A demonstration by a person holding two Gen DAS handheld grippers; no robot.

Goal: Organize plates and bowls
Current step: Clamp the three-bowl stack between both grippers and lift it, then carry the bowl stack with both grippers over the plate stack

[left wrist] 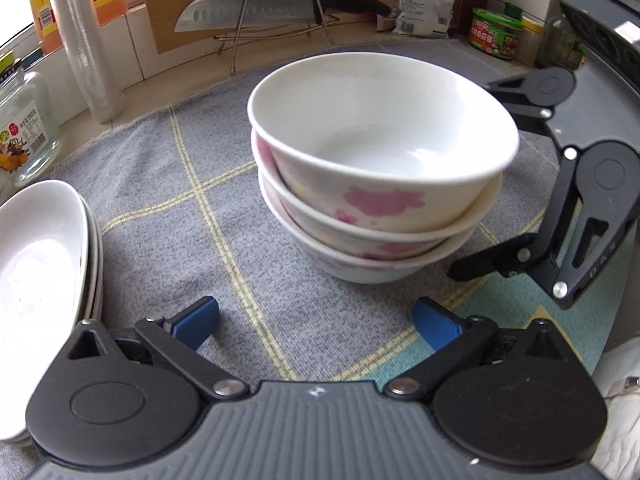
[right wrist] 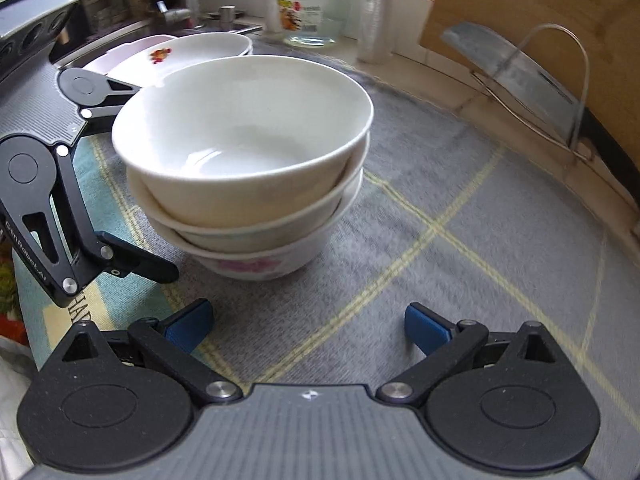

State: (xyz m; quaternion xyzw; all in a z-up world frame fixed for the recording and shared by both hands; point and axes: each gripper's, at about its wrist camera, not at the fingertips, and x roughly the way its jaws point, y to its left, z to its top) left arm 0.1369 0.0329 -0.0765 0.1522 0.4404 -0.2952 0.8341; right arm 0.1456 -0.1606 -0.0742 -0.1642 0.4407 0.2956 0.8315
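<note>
Lighting: soft, bright daylight from the far window side. Glare: pale sheen inside the top bowl; highlight on the knife. Shadows: faint, beneath the bowls on the cloth. Distortion: strong fisheye bending at edges. Blur: right wrist view smeared, especially the cutting board.

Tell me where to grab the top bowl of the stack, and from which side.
Pinch the top bowl by its thin rim, one finger inside, one outside. It sits tilted in the stack, rim raised clear on the right, so the open right gripper probably has the easiest approach.
</note>
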